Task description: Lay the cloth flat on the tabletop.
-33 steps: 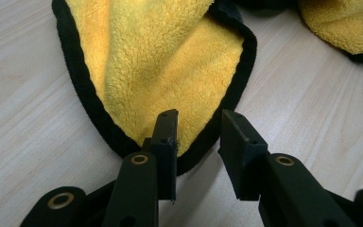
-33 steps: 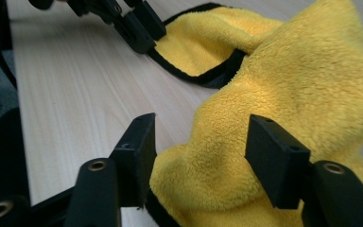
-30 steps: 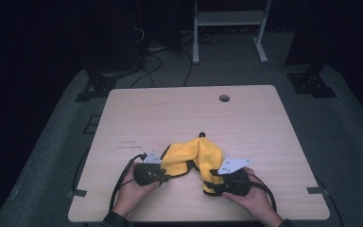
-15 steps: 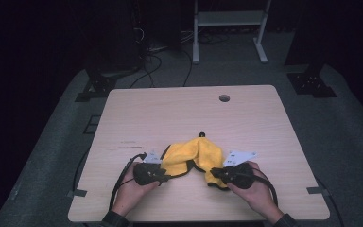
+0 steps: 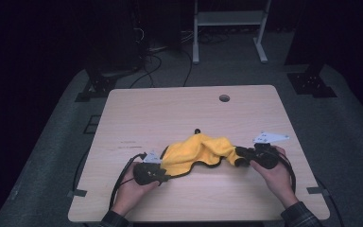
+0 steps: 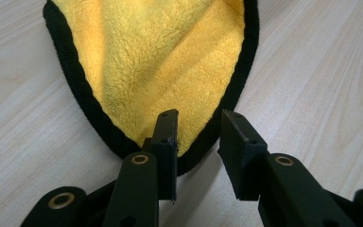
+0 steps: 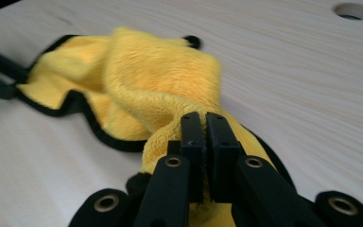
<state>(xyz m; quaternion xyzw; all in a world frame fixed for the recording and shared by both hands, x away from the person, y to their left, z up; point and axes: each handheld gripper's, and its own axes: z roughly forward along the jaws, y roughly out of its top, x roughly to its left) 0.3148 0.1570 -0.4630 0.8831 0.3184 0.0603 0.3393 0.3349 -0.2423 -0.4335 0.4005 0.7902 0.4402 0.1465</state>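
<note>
A pale wooden table [image 5: 179,113] is bearing a yellow cloth [image 5: 196,150] with black edging, bunched near its front edge; no writing is readable on it. The right gripper [image 7: 206,124] is clamping the cloth's right end, jaws nearly together. The left gripper [image 6: 199,130] is standing part-open astride the cloth's corner, pads apart.

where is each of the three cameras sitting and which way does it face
High view: fixed above the person's side, facing forward and down on the table; both hands show, with the left gripper and right gripper at the yellow cloth.
Left gripper view: rides the left gripper, looking along its parted jaws at the cloth's black-edged corner.
Right gripper view: rides the right gripper, jaws pinched on the cloth, facing across the table.
Shared: all three show the cloth; the high and right gripper views share the table's hole.
</note>
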